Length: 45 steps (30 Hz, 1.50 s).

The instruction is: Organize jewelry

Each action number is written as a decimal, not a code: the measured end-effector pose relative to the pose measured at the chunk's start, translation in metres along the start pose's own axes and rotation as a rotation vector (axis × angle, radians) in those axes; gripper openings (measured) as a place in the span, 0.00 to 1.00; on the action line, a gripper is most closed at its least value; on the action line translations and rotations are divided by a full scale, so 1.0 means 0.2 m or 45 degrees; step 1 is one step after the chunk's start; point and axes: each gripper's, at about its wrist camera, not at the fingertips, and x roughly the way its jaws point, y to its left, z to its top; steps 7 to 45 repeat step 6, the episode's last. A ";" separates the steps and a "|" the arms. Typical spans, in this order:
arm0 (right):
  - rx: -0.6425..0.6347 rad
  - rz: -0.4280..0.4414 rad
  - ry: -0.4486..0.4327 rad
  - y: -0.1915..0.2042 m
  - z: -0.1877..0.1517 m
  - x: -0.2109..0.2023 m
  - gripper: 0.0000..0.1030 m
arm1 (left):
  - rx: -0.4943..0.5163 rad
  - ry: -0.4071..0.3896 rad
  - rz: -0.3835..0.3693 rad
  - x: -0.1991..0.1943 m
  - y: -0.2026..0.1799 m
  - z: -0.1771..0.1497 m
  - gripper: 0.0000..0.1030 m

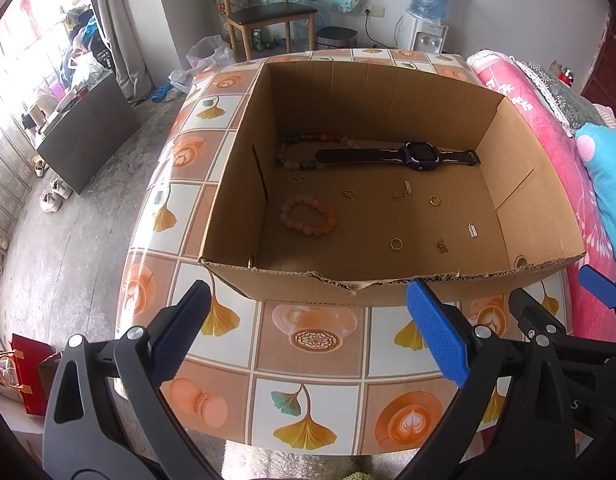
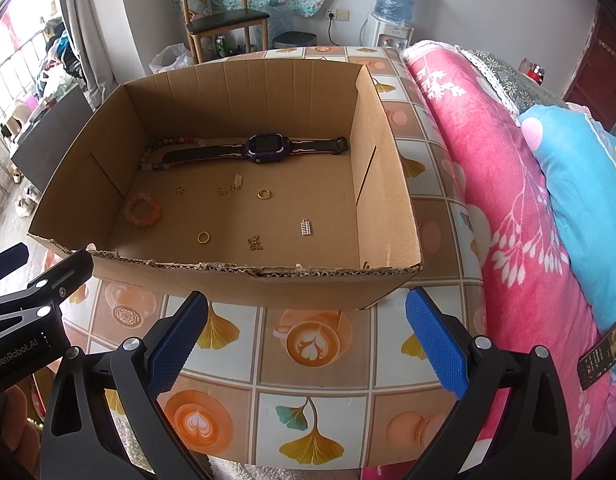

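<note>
An open cardboard box point(image 1: 347, 280) point(image 2: 236, 280) stands on the patterned table. Inside lie a dark watch point(image 1: 419, 154) point(image 2: 264, 148), a multicoloured bead necklace point(image 1: 304, 138) point(image 2: 156, 148), a pink bead bracelet point(image 1: 308, 215) point(image 2: 142, 210), two gold rings point(image 1: 396, 244) point(image 2: 264, 194), several small gold charms point(image 1: 441, 246) point(image 2: 254, 242) and a silver charm point(image 1: 472, 230) point(image 2: 306, 227). My left gripper point(image 1: 308, 332) is open and empty in front of the box. My right gripper point(image 2: 308, 336) is open and empty, also in front of the box.
The table point(image 1: 308, 412) point(image 2: 308, 408) has a tiled cloth. A pink bed point(image 2: 527, 200) with a blue pillow point(image 2: 587, 200) lies to the right. A chair point(image 1: 268, 12) and water dispenser point(image 1: 427, 20) stand behind. The right gripper shows in the left wrist view point(image 1: 559, 312).
</note>
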 end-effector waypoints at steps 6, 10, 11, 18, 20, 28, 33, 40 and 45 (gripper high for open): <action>0.001 0.000 0.000 0.00 0.00 0.00 0.94 | 0.002 -0.007 0.006 -0.01 0.00 0.00 0.92; 0.001 0.000 0.000 0.00 0.00 0.00 0.94 | 0.002 -0.007 0.006 -0.01 0.00 0.00 0.92; 0.001 0.000 0.000 0.00 0.00 0.00 0.94 | 0.002 -0.007 0.006 -0.01 0.00 0.00 0.92; 0.001 0.000 0.000 0.00 0.00 0.00 0.94 | 0.002 -0.007 0.006 -0.01 0.00 0.00 0.92; 0.001 0.000 0.000 0.00 0.00 0.00 0.94 | 0.002 -0.007 0.006 -0.01 0.00 0.00 0.92; 0.001 0.000 0.000 0.00 0.00 0.00 0.94 | 0.002 -0.007 0.006 -0.01 0.00 0.00 0.92; 0.001 0.000 0.000 0.00 0.00 0.00 0.94 | 0.002 -0.007 0.006 -0.01 0.00 0.00 0.92; 0.001 0.000 0.000 0.00 0.00 0.00 0.94 | 0.002 -0.007 0.006 -0.01 0.00 0.00 0.92; 0.001 0.000 0.000 0.00 0.00 0.00 0.94 | 0.002 -0.007 0.006 -0.01 0.00 0.00 0.92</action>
